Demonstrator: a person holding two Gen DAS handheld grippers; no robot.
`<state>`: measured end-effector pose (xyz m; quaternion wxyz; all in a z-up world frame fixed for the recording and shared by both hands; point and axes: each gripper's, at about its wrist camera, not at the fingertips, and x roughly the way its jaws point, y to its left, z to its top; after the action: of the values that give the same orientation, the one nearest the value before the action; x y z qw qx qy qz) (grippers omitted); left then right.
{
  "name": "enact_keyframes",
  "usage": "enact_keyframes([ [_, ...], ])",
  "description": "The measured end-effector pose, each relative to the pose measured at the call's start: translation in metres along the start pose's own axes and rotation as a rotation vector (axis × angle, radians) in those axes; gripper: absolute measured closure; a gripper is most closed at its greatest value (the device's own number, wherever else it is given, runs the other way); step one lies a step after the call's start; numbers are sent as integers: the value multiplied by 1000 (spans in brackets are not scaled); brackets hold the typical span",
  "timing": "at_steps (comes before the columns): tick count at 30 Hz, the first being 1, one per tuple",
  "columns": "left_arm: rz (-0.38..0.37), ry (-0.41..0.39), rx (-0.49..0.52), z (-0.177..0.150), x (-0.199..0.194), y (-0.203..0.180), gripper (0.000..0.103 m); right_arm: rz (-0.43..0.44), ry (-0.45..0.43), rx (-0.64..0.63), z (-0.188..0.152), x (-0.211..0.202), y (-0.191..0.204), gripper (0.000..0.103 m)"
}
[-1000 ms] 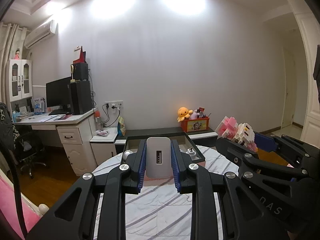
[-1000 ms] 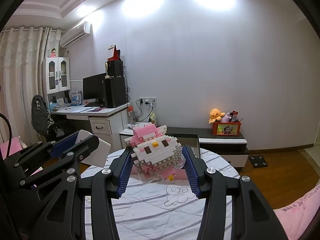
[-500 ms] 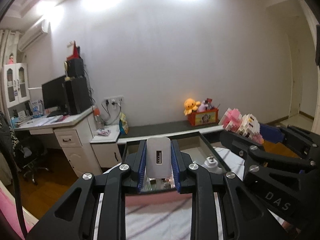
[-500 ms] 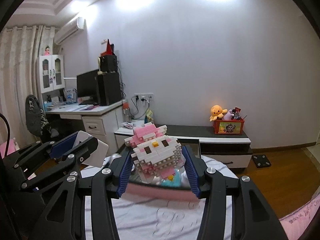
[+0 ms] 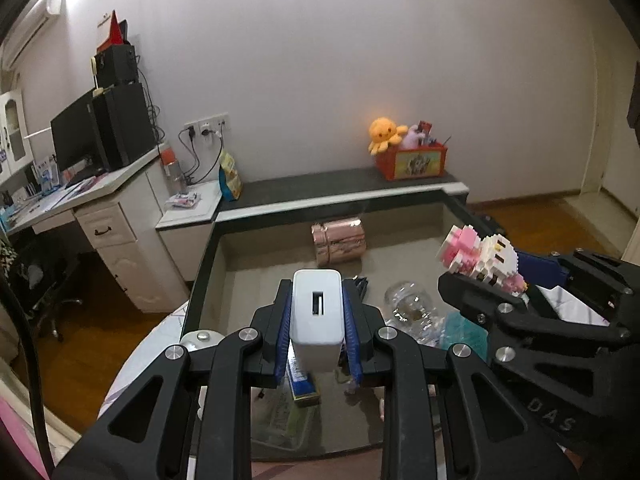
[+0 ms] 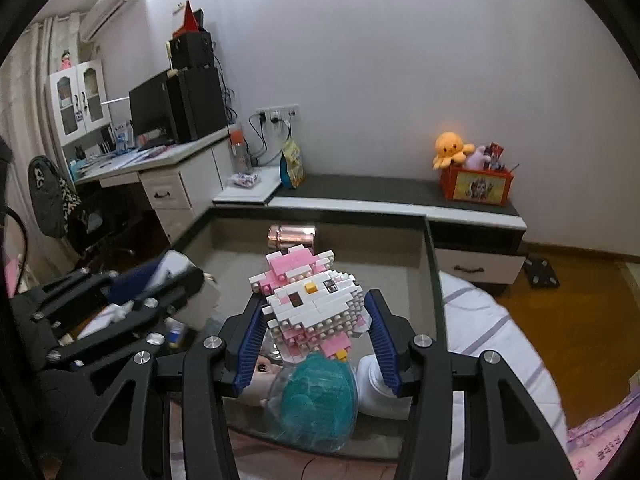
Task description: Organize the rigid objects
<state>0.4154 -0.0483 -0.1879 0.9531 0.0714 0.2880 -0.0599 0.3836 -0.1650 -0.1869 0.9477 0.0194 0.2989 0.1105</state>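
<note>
My left gripper (image 5: 318,322) is shut on a white USB charger (image 5: 317,316) and holds it over the open dark-rimmed storage box (image 5: 208,248). My right gripper (image 6: 316,328) is shut on a pink and white brick-built cat figure (image 6: 312,306), also above the box (image 6: 430,248). The figure (image 5: 482,258) and right gripper show at the right of the left wrist view. The left gripper with the charger (image 6: 176,276) shows at the left of the right wrist view.
In the box lie a rose-gold wrapped roll (image 5: 338,238), a clear bottle (image 5: 408,306), a doll with teal hair (image 6: 316,396) and a small blue box (image 5: 302,380). The box sits on a round table with a striped cloth (image 6: 484,328). A desk (image 5: 116,200) stands left.
Both grippers have tilted down and moved forward over the box, so its inside now shows beneath them. Each still holds its object.
</note>
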Motion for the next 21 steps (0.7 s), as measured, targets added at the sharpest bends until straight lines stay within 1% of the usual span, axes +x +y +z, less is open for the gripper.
enact_keyframes([
  [2,13,-11,1,0,1,2,77,4,12,4,-2,5,-1,51],
  [3,52,-19,5,-1,1,3,69,4,14,13,-4,6,-2,48],
  [4,84,-21,3,-1,-1,6,55,-6,17,16,-4,7,-4,40],
  [5,103,-21,-5,-1,-2,9,47,-27,18,18,-2,8,-5,35],
  [6,103,-25,-23,1,-5,16,31,-54,13,23,-1,6,-7,23],
  [7,101,-32,-45,1,-11,21,20,-64,3,33,1,3,-10,16],
  [8,97,-46,-61,1,-19,25,17,-46,-10,47,1,-2,-14,14],
  [9,97,-67,-70,1,-28,27,13,-26,-14,59,2,-6,-17,9],
  [10,100,-80,-70,1,-37,27,7,-13,-19,71,2,-12,-19,0],
  [13,122,-122,-70,-2,-68,29,1,-12,-56,60,5,-35,-14,0],
  [17,80,-145,-96,-8,-118,34,1,-2,-109,46,4,-79,-1,0],
  [21,67,-198,-102,-21,-176,31,0,-31,-172,12,-4,-132,19,0],
])
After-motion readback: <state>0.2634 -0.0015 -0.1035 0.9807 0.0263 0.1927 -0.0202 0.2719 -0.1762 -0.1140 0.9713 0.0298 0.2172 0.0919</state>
